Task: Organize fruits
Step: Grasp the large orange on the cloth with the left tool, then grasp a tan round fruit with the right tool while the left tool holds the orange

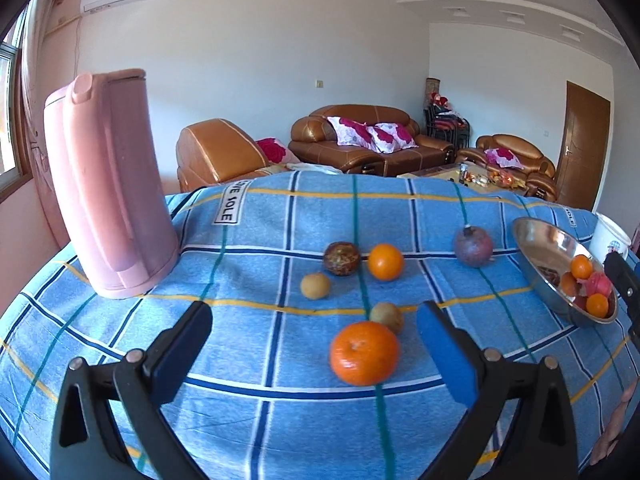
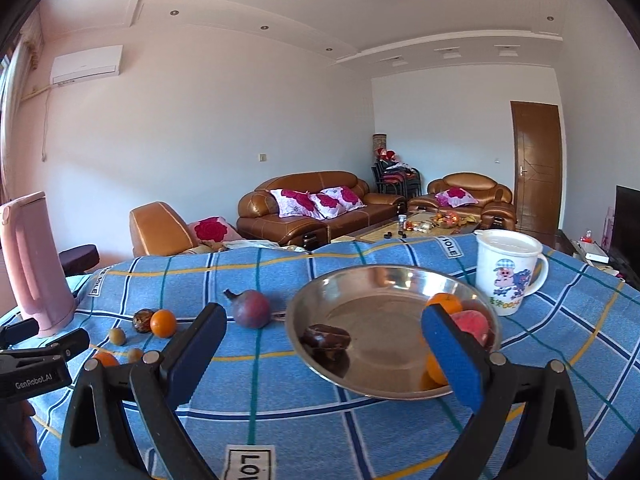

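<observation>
My left gripper (image 1: 314,316) is open and empty, with a large orange (image 1: 364,353) just ahead between its fingers. Beyond lie a small brown fruit (image 1: 387,317), another brown fruit (image 1: 315,285), a dark mottled fruit (image 1: 341,258), a second orange (image 1: 385,261) and a purple fruit (image 1: 473,246). The steel bowl (image 2: 360,312) holds oranges (image 2: 443,303), a pink peach (image 2: 472,323) and a dark brown piece (image 2: 325,340). My right gripper (image 2: 322,324) is open and empty, just in front of the bowl.
A pink kettle (image 1: 108,184) stands at the table's left. A white lidded mug (image 2: 506,270) stands behind the bowl on the right. The blue checked cloth (image 1: 256,240) covers the table. Sofas stand beyond the far edge.
</observation>
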Demonstrator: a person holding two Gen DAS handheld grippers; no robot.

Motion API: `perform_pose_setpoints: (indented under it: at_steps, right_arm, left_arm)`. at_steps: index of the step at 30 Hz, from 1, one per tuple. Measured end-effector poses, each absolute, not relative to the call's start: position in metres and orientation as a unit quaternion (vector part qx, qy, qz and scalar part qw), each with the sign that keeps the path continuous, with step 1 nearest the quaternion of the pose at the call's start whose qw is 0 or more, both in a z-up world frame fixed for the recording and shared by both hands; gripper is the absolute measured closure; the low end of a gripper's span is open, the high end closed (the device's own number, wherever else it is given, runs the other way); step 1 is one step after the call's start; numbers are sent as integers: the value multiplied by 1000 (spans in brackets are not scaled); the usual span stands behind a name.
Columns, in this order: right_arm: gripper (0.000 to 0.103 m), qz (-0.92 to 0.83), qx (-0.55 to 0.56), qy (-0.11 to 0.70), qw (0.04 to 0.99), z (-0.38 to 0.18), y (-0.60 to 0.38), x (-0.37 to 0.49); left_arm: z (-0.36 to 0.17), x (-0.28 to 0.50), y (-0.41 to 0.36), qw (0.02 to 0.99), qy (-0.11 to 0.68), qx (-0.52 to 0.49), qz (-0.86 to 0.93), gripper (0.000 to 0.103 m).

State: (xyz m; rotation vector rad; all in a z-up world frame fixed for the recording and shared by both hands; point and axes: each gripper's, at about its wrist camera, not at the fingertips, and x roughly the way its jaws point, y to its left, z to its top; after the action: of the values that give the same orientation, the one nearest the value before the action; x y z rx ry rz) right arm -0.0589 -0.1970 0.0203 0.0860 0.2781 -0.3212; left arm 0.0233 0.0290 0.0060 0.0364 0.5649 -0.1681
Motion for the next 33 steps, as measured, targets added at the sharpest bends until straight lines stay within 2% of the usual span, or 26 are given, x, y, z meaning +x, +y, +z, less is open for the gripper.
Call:
perform_pose_setpoints:
  at_steps: [4, 9, 11, 13, 15, 17, 20, 25, 30, 33]
  right_arm:
    - [4, -125, 26, 149, 981, 19, -175, -43]
    - [4, -91, 45, 182, 978, 13, -164, -18]
    - [4, -83, 49, 185, 978, 11, -164, -18]
    - [5, -68, 61, 186, 978, 10, -166, -20]
    - [7, -58, 69, 193, 977, 9, -168, -19]
    - [8, -51, 79, 200, 975, 8, -170, -17]
    - [8, -45, 86, 205, 974, 7, -171, -16]
    - [8, -33, 87, 217, 972, 5, -169, -13]
    - [8, -19, 78, 234, 969, 3, -161, -5]
    - [8, 2, 68, 258, 964, -1, -153, 6]
  left_arm:
    - [2, 38, 60, 954, 294, 17, -64, 0]
    - [-2, 49, 80, 942, 321, -38, -86, 1]
    - [-5, 49, 72, 936, 331, -39, -112, 5]
    - [-10, 48, 54, 929, 343, -15, -140, 17]
    - [-15, 47, 32, 920, 355, 15, -166, 22]
    - [-19, 46, 13, 916, 360, 44, -174, 23]
    - [-25, 46, -11, 911, 362, 90, -174, 29]
    - [-38, 62, -15, 892, 408, 89, -176, 53]
    - [-39, 66, -6, 890, 416, 67, -175, 55]
    - [-30, 62, 5, 907, 389, 60, -150, 55]
